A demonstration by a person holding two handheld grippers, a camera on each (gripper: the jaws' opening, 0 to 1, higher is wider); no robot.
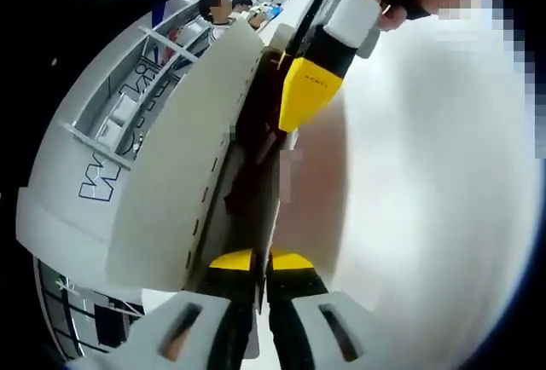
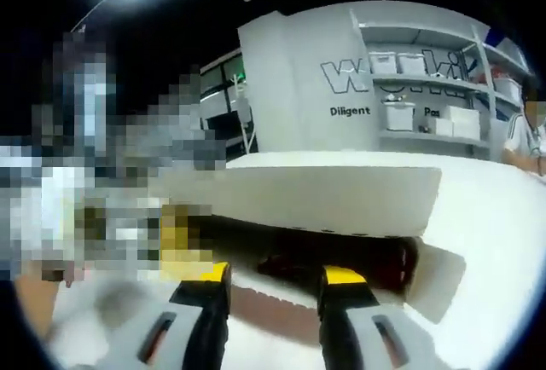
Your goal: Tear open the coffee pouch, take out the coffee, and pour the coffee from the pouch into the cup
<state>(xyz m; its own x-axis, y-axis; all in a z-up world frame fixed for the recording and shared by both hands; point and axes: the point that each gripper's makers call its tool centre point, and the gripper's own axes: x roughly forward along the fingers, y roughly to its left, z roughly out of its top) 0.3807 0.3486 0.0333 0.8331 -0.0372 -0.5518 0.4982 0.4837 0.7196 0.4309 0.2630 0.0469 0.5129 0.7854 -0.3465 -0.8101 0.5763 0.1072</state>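
The coffee pouch (image 1: 192, 165) is a flat pack with a broad white face and a dark maroon side (image 1: 256, 165), seen almost edge-on in the left gripper view. My left gripper (image 1: 261, 261) is shut on its near end, the yellow tips nearly touching. At the far end, a yellow finger of my right gripper (image 1: 303, 93) lies against the maroon side. In the right gripper view the coffee pouch (image 2: 324, 199) stretches across the middle, its maroon part (image 2: 341, 259) just past my right gripper (image 2: 275, 274), whose jaws stand apart. No cup is in sight.
A white tabletop (image 1: 426, 182) lies under the grippers. Behind stands white shelving (image 2: 426, 72) with storage boxes and dark lettering on its side wall (image 2: 299, 89). A person (image 2: 525, 135) stands beside the shelves. The room beyond is dark.
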